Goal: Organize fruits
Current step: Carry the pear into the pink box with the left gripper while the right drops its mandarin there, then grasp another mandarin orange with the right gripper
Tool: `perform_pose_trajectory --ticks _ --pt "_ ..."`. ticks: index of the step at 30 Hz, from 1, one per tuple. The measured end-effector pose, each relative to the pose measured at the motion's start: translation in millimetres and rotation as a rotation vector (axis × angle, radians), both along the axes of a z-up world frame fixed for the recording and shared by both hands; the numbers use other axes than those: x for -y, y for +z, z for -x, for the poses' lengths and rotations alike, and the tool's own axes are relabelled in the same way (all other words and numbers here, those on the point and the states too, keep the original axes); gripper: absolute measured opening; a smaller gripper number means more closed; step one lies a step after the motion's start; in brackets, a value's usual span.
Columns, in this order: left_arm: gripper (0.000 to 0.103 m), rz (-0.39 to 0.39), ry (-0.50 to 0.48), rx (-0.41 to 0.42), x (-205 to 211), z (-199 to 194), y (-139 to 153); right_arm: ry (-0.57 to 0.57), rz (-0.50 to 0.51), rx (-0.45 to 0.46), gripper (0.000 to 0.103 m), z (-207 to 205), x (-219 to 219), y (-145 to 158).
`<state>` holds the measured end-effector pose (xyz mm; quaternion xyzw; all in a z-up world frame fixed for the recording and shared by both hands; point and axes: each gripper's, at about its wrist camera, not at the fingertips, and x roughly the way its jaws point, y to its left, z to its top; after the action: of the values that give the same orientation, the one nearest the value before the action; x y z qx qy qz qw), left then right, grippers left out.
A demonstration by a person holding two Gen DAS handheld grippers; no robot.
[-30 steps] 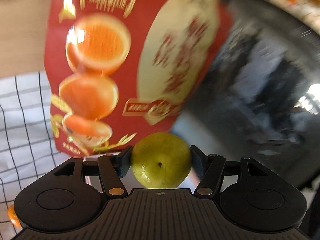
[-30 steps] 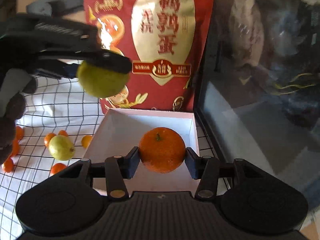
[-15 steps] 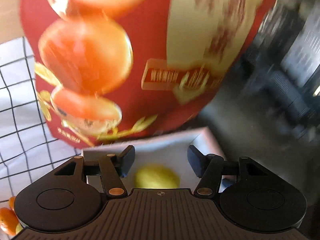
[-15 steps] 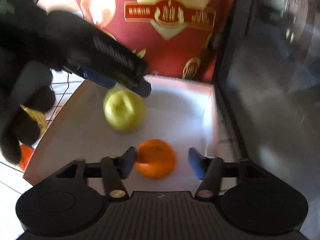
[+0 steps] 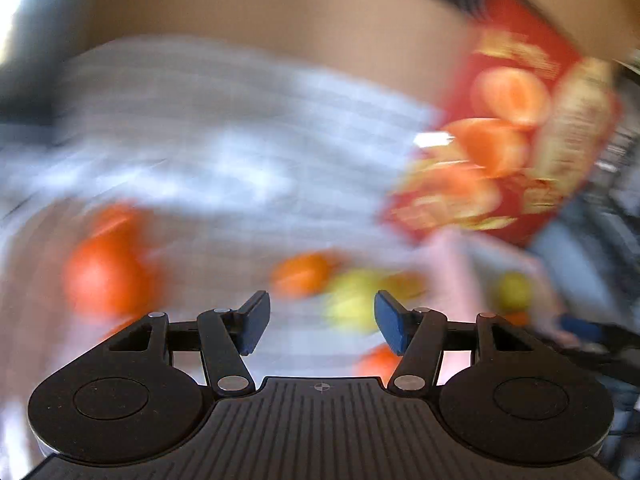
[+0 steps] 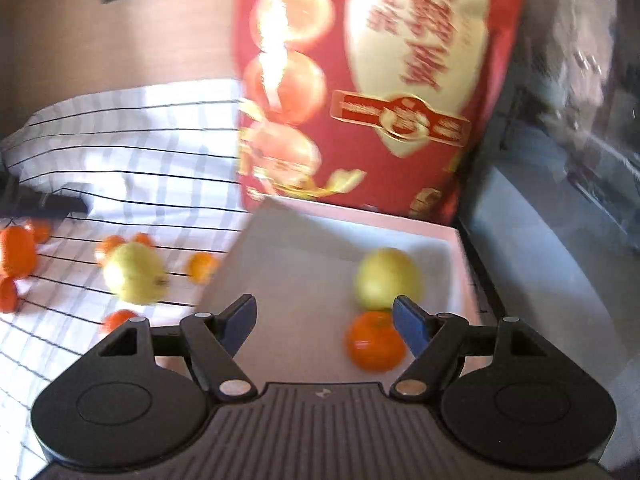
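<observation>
A white box (image 6: 304,280) stands in front of a red snack bag. In it lie a yellow-green fruit (image 6: 386,278) and an orange (image 6: 374,340), touching. My right gripper (image 6: 324,322) is open and empty above the box's near edge. On the checked cloth left of the box lie a second yellow-green fruit (image 6: 134,274) and several small oranges (image 6: 16,250). The left wrist view is heavily blurred: my left gripper (image 5: 322,322) is open and empty over the cloth, with a yellow-green fruit (image 5: 352,300) and oranges (image 5: 104,276) ahead of it.
The red snack bag (image 6: 372,80) stands upright behind the box, also in the left wrist view (image 5: 516,140). A dark glass-fronted appliance (image 6: 560,200) borders the box on the right. A dark object (image 6: 40,202) lies on the checked cloth (image 6: 140,152) at the left.
Both grippers have let go of their fruit, which now lies in the box. My left gripper has swung left over the cloth. My right gripper has drawn back from the box.
</observation>
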<state>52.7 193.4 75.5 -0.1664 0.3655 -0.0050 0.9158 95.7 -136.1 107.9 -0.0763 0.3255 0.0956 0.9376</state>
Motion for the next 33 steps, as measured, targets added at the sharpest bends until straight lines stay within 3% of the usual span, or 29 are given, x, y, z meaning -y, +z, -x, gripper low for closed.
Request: perform_pose_trajectory --ticks 3,7,15,20,25,28,29,33 --pt "0.063 -0.011 0.145 -0.027 -55.4 36.6 -6.9 0.052 -0.024 0.005 0.079 23.0 -31.5 -1.1" --pt "0.063 -0.043 0.238 -0.047 -97.5 74.1 -11.3 0.157 -0.018 -0.020 0.080 42.2 -79.3 -18.1" --pt "0.063 0.006 0.278 -0.066 -125.5 109.3 -24.4 0.361 -0.024 -0.074 0.080 62.7 -170.8 -41.8" --pt "0.063 -0.022 0.278 -0.052 -133.2 122.1 -22.3 0.477 -0.054 -0.103 0.078 63.4 -237.5 -50.6" --pt "0.063 0.005 0.277 -0.048 -141.5 124.8 -24.7 0.502 -0.040 -0.136 0.075 50.3 -293.1 -63.5" --pt "0.063 0.011 0.255 -0.057 -140.5 122.4 -28.3 0.505 0.022 -0.154 0.063 44.0 -311.7 -76.2" --pt "0.063 0.011 0.247 -0.060 -139.5 121.1 -29.4 0.512 0.042 -0.166 0.049 42.1 -316.2 -80.5" --pt "0.063 0.017 0.204 -0.064 -131.8 110.8 -34.0 0.490 0.020 -0.192 0.044 43.5 -303.1 -76.9"
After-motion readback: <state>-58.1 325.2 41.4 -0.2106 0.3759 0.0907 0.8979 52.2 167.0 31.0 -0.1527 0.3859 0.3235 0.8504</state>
